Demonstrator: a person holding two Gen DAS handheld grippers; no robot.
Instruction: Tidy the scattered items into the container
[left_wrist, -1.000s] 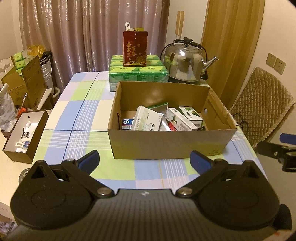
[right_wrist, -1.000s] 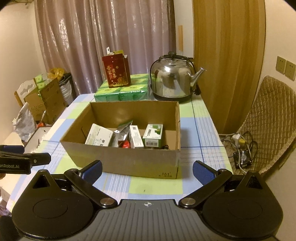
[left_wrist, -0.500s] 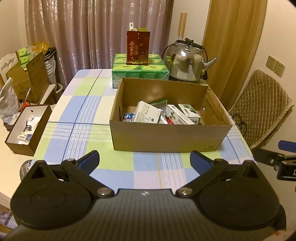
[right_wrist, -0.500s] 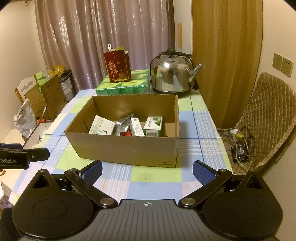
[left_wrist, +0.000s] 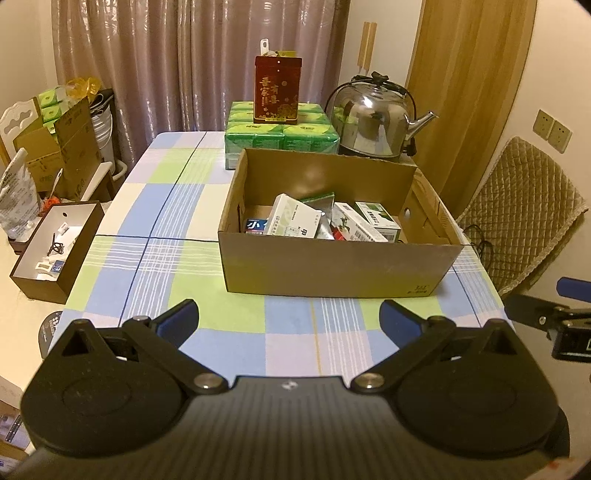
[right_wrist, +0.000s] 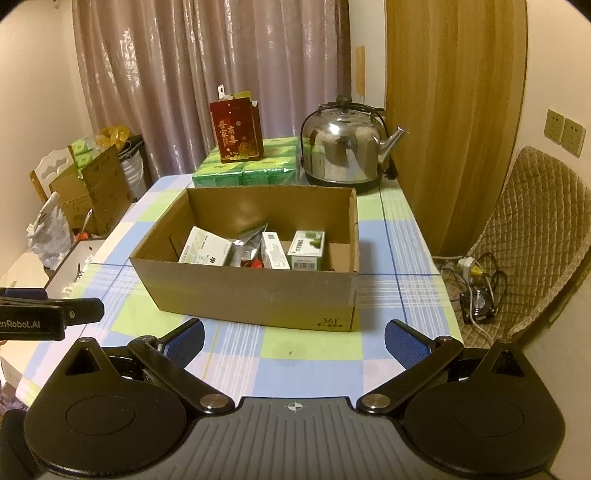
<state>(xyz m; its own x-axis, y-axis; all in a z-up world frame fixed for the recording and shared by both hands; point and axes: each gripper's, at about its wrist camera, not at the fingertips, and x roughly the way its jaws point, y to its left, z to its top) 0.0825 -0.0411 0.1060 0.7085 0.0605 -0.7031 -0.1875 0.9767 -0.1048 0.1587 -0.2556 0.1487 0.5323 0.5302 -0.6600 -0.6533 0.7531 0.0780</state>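
Both grippers pull back from the box (left_wrist: 340, 269) over the last second. In the left wrist view the box sits higher and smaller than 1.0 s ago, with more checked cloth (left_wrist: 288, 332) showing between it and the left gripper (left_wrist: 289, 317). Right wrist view shows the same for the right gripper (right_wrist: 294, 338): more cloth before the box front. The right gripper's fingers, seen at the left view's right edge, sit lower in frame.
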